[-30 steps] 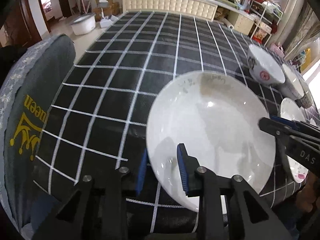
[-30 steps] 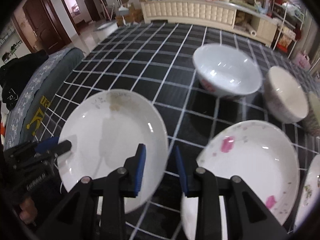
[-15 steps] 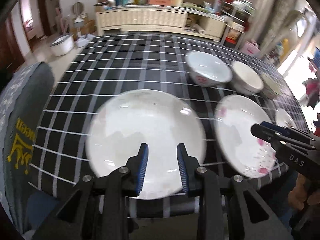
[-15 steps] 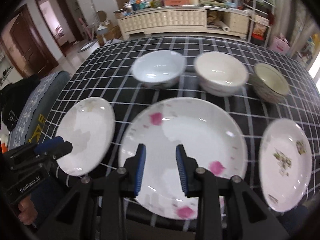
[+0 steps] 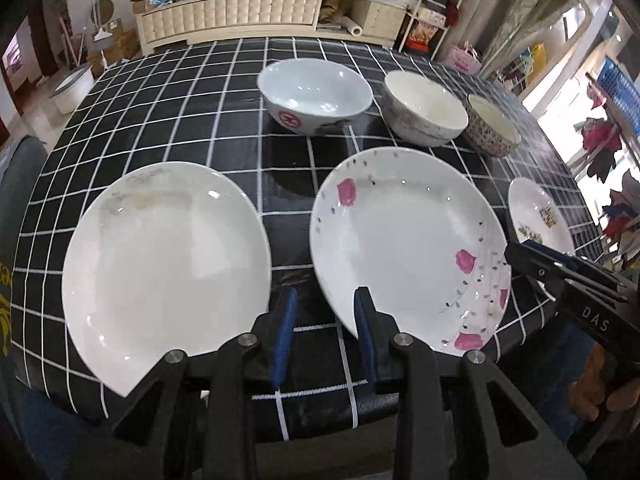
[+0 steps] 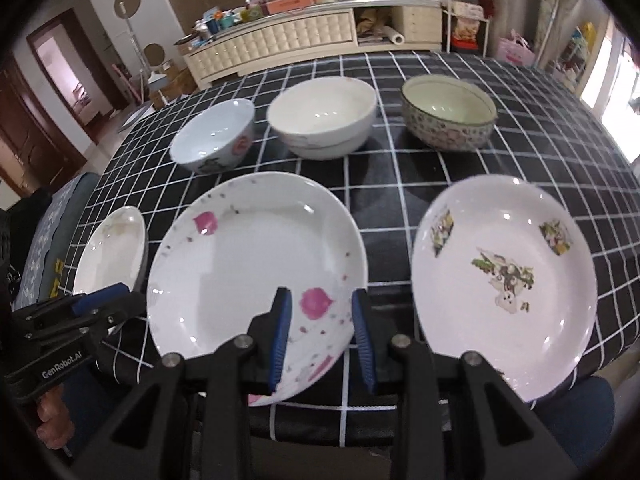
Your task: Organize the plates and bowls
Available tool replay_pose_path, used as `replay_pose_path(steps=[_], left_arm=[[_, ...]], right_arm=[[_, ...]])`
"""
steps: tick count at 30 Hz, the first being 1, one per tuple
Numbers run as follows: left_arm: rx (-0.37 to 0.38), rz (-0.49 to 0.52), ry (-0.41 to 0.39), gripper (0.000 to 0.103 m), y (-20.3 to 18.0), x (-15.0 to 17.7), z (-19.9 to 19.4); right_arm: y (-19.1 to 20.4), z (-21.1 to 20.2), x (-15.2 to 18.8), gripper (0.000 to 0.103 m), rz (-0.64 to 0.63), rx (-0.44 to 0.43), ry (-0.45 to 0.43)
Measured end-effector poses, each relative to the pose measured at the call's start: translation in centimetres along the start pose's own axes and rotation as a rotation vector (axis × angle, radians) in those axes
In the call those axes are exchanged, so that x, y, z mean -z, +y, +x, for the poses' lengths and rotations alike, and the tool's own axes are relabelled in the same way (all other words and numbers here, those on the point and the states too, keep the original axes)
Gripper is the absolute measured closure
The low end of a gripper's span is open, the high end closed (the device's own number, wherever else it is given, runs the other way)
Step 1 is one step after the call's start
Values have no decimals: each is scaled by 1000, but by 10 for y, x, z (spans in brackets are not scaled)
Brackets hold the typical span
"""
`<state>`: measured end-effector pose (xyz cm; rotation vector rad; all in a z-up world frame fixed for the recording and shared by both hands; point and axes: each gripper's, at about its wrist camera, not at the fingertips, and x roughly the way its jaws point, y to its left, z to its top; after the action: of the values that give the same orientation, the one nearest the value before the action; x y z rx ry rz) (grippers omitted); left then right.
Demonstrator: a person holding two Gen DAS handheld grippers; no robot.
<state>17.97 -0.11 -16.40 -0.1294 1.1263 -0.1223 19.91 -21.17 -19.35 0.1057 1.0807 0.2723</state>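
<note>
Three plates lie in a row near the front edge of the black checked table. From the left they are a plain white plate, a pink-flowered plate and a green-patterned plate. Behind them stand a blue-white bowl, a white bowl and a speckled bowl. My left gripper hovers open over the cloth between the plain and pink plates, holding nothing. Over the pink plate's near right part my right gripper is open and empty too.
A grey cushioned chair stands at the table's left end. Beyond the far edge is a cream sideboard loaded with clutter, with shelves to its right. The table's front edge runs just under both grippers.
Both grippers have swept right along the table's front edge: the left from over the plain plate to the gap beside it, the right onto the pink plate. Their jaws kept the same gap.
</note>
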Motion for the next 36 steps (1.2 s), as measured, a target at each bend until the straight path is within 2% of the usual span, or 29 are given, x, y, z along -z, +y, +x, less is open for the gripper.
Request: replay_pose_path(steps=[9,21,24,26,27,36], left_arm=[[-41,45,47,76,-7,-16,30],[-34,66,78,76,-8,-24,54],[-32,61,77,80,-7,-25,58],[-34,70,69,80,-7,-25,59],[-33,72,67,80,-7,-24,59],[-30,62,56,83,-5,-25,59]], right_arm=[[-9,15,-6,68,23,15,24],[-13,40,-9,68,37,8,70],[-12,41,-9,68,29,22,73],[-11,42,-8,78,23,24,69],[-11,42,-7,79,22,38,63],[-17,40,-6,80,54,33,76]])
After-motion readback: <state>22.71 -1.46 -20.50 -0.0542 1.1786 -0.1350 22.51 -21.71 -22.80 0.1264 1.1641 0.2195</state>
